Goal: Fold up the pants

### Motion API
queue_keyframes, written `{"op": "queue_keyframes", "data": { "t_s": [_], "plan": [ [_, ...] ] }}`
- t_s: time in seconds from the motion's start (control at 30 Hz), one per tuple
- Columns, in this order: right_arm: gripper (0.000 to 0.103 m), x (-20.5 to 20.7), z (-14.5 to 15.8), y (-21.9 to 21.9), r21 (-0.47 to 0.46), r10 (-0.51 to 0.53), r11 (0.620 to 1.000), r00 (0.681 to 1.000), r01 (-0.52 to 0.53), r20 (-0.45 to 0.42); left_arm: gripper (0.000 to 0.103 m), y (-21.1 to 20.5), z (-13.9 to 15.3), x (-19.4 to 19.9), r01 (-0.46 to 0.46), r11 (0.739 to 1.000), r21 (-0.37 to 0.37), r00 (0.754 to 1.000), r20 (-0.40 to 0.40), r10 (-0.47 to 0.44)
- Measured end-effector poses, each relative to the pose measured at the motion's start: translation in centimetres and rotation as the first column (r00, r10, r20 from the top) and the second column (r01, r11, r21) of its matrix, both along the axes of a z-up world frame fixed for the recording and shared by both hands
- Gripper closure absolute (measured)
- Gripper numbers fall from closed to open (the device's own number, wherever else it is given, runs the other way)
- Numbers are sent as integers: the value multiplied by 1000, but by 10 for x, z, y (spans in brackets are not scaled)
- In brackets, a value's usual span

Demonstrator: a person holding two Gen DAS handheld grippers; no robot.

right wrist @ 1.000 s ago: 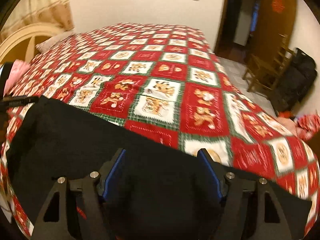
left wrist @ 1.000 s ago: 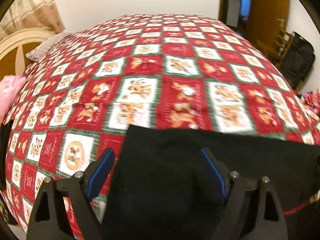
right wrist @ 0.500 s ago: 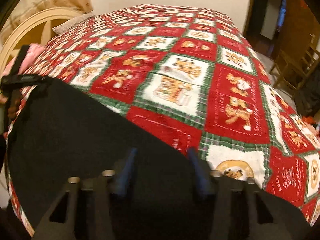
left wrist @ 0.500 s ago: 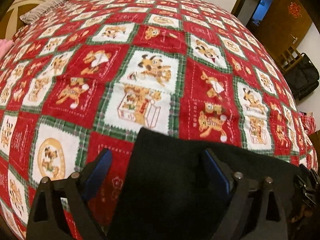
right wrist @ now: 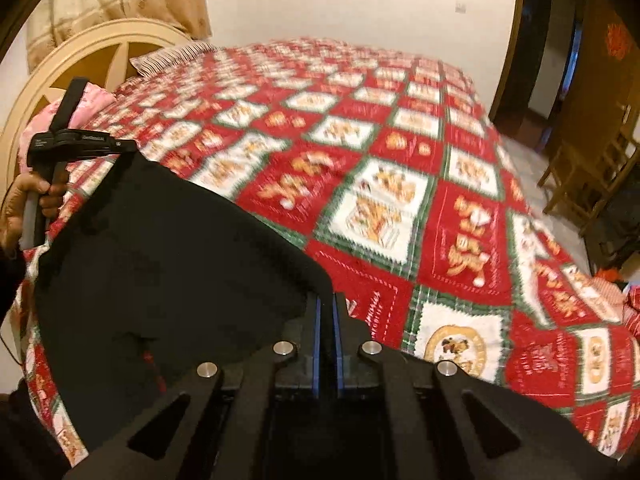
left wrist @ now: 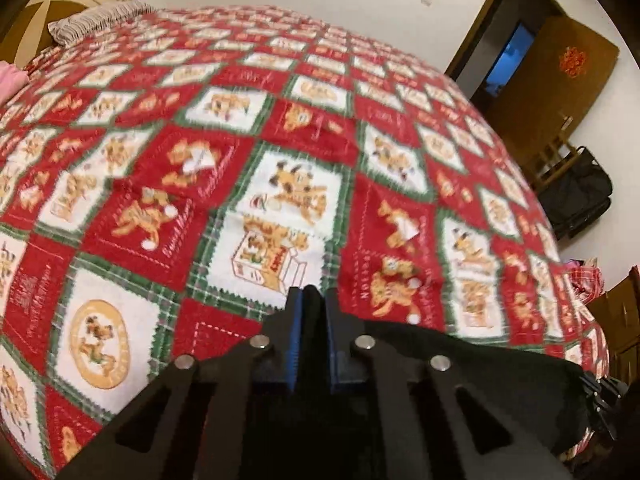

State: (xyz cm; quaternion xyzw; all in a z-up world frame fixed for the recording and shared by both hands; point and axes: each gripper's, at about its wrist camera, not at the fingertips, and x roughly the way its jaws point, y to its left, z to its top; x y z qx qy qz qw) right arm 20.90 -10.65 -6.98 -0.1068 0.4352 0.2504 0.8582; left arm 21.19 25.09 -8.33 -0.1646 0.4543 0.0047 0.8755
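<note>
Black pants (right wrist: 160, 260) lie spread over the near side of a red, green and white patchwork quilt (right wrist: 400, 184). My right gripper (right wrist: 327, 300) is at their near right corner, jaws closing tight, blue pads pinching a thin strip of black cloth. In the left wrist view my left gripper (left wrist: 310, 292) is at the pants' (left wrist: 460, 356) far edge, jaws closing with dark cloth pressed between the pads. The right wrist view also shows the left gripper (right wrist: 80, 144) at the cloth's left corner, held by a hand (right wrist: 16, 208).
The quilt covers the whole bed. A striped pillow (left wrist: 100, 20) and a cream headboard (right wrist: 80, 56) are at the far left, with pink bedding (right wrist: 92, 100) beside them. A wooden chair (right wrist: 592, 168), a black bag (left wrist: 580, 196) and a door (left wrist: 560, 80) stand right of the bed.
Both grippers stood wide open over the pants' edge and have now closed onto the cloth. The left gripper moved further in over the quilt.
</note>
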Motion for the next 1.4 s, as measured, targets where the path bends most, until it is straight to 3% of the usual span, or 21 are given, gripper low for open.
{"op": "queue_keyframes", "data": {
  "t_s": [0.2, 0.37, 0.5, 0.6, 0.67, 0.73, 0.83, 0.97, 1.1, 1.27, 1.3, 1.37, 1.4],
  "plan": [
    [99, -49, 32, 5, 10, 18, 1000, 995, -19, 101, 93, -3, 45, -29, 19, 999, 40, 992, 127, -24],
    [99, -98, 38, 8, 24, 45, 998, 989, -49, 142, 93, -4, 72, -63, 40, 996, 76, 978, 201, -54],
    [99, -122, 36, 14, 11, 52, 998, 979, -55, 195, 92, -16, 74, -76, 80, 992, 102, 982, 161, -96],
    [99, -141, 35, 20, -16, 79, 997, 967, -77, 242, 73, -29, 65, -75, 150, 988, -26, 986, 73, -148],
    [99, -155, 30, 24, -40, 104, 995, 958, -96, 266, 47, -42, 57, -74, 197, 974, -116, 980, 20, -196],
    [99, -166, 22, 31, -82, 133, 990, 948, -114, 290, 39, -55, 53, -73, 216, 966, -145, 976, 1, -218],
    [99, -176, 9, 38, -116, 163, 984, 938, -133, 307, 33, -80, 44, -62, 216, 969, -121, 971, -76, -226],
    [99, -191, 0, 44, -169, 203, 974, 910, -150, 362, 33, -101, 27, -39, 171, 981, -88, 962, -201, -186],
    [99, -206, -3, 42, -184, 234, 968, 889, -173, 394, 33, -107, 6, -25, 102, 991, -84, 935, -332, -124],
    [99, -215, -3, 39, -185, 241, 966, 881, -178, 408, 36, -104, -7, -27, 47, 998, -48, 924, -379, -61],
    [99, -215, -1, 38, -178, 231, 969, 882, -171, 411, 41, -103, -9, -30, 37, 998, -49, 929, -366, -53],
    [99, -217, 2, 36, -163, 216, 973, 883, -160, 417, 79, -98, -9, -34, 33, 997, -67, 937, -345, -55],
    [99, -218, 6, 35, -155, 206, 976, 883, -154, 421, 85, -94, -9, -37, 31, 995, -94, 943, -328, -60]
  ]
}}
